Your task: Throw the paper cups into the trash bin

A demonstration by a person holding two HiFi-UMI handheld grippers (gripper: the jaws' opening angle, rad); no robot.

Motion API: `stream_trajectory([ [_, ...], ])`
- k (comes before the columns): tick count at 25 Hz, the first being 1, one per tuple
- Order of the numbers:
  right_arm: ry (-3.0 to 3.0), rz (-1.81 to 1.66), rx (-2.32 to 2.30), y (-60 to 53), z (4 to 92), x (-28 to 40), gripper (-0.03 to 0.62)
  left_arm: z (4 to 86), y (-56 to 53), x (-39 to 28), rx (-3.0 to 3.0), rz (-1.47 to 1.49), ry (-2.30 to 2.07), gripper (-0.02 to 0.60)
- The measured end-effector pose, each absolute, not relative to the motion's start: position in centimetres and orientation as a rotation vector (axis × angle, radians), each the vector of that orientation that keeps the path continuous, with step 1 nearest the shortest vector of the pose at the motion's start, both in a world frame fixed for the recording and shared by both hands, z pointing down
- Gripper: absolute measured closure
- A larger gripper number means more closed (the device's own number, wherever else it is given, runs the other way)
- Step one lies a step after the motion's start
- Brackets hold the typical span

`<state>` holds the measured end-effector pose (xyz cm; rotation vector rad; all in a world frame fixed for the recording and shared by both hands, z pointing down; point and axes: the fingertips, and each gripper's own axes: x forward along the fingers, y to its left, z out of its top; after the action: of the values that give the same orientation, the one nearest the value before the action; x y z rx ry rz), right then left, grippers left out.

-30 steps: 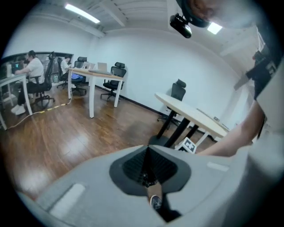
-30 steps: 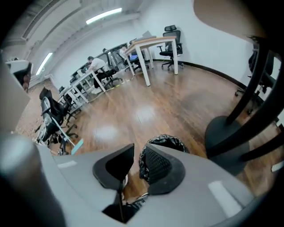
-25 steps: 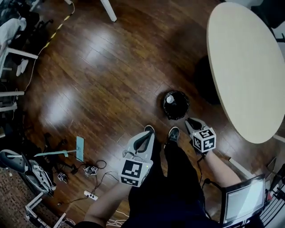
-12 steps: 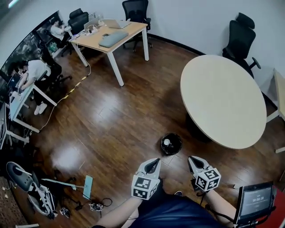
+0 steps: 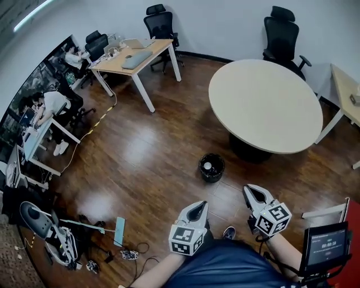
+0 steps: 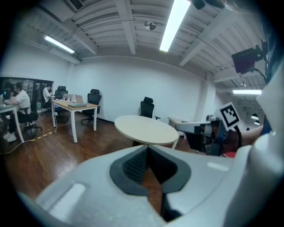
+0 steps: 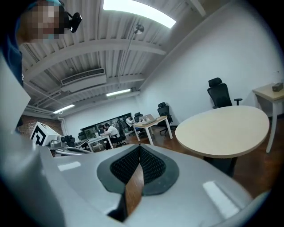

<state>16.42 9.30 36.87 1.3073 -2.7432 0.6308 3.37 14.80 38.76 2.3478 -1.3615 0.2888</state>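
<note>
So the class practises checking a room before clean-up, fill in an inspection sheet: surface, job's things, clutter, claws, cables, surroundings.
Surface: round beige table, nothing seen on it; dark wooden floor.
Job's things: black trash bin on the floor near the table's base; something white inside, likely a paper cup.
Clutter: pale blue flat board and grey gear on the floor.
Claws: left claw and right claw both shut, empty.
Cables: black cables on the floor; yellow-and-black floor strip.
Surroundings: black office chairs, wooden desk, seated people.
</note>
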Motion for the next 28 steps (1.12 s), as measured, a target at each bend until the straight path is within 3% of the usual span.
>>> stream_trajectory([
  [12,-2.802,0.566,1.325,14.1,33.6,14.7,0.585,34.3,16.2,2.6,2.426,0.216,-1.418,0.578],
  [28,-2.807,0.486,1.354,13.5,32.7,13.0,0.585,35.0,16.5,3.8,2.466,0.205,-1.325,0.578],
])
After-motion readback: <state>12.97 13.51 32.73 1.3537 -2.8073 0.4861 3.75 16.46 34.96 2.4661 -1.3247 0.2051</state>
